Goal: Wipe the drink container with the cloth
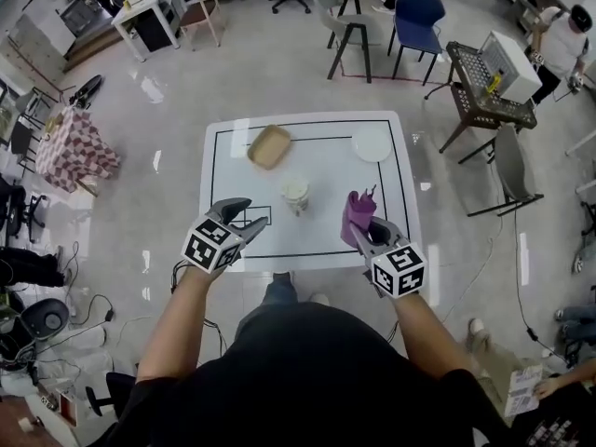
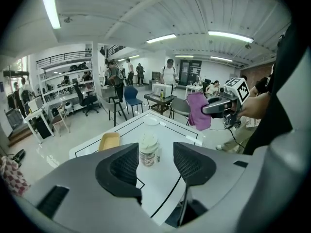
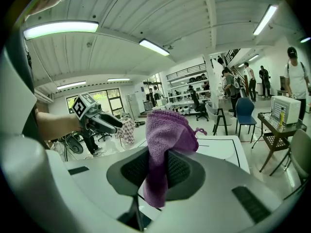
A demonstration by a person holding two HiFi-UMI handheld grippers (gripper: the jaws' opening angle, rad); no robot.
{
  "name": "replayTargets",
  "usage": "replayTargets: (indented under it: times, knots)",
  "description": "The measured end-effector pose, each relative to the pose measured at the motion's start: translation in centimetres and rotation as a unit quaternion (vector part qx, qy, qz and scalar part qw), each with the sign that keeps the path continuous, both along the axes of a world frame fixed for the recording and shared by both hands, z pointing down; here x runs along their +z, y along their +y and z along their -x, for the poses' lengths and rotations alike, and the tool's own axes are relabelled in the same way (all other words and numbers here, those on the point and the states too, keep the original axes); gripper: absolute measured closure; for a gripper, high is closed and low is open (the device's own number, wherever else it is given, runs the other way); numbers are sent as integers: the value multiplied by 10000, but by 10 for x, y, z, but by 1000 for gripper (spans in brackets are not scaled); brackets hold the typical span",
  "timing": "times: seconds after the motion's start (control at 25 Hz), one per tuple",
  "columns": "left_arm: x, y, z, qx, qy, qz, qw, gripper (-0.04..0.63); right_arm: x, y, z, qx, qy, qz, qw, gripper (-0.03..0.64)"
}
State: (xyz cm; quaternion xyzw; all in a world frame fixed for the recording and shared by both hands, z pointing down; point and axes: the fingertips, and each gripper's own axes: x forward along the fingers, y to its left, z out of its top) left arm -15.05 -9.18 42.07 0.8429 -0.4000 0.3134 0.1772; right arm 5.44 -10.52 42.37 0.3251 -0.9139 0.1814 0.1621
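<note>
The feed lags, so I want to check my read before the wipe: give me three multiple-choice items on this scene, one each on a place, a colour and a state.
1. Where does the drink container stand?
A. in the tan tray
B. on the bare table, near its middle
C. on the white plate

2. What colour is the cloth?
A. yellow
B. white
C. purple

3. How are the left tongs?
A. open, empty
B. shut on the cloth
C. shut on the container

1 B: it stands apart from tray and plate.
2 C: purple folds hang from the shut right tongs.
3 A: the pads stand apart, touching nothing.
</note>
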Motion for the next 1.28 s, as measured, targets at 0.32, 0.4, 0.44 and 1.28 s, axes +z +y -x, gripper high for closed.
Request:
replayTargets:
  times: [0.32, 0.4, 0.44, 1.28]
  knots:
    - [57, -62, -1, 420, -126, 299, 9986, 221, 26, -29, 30, 211, 105, 215, 9995, 528]
    - [67, -78, -3, 540, -177, 352, 9978, 213, 32, -37, 36, 261, 139, 276, 9992, 528]
    - [71, -85, -4, 589, -178, 392, 9973, 210, 36, -41, 39, 292, 160, 309, 9990, 528]
    - [153, -144, -55, 865, -854, 931, 9882, 115, 88, -66, 34, 777, 142, 860, 9932, 528]
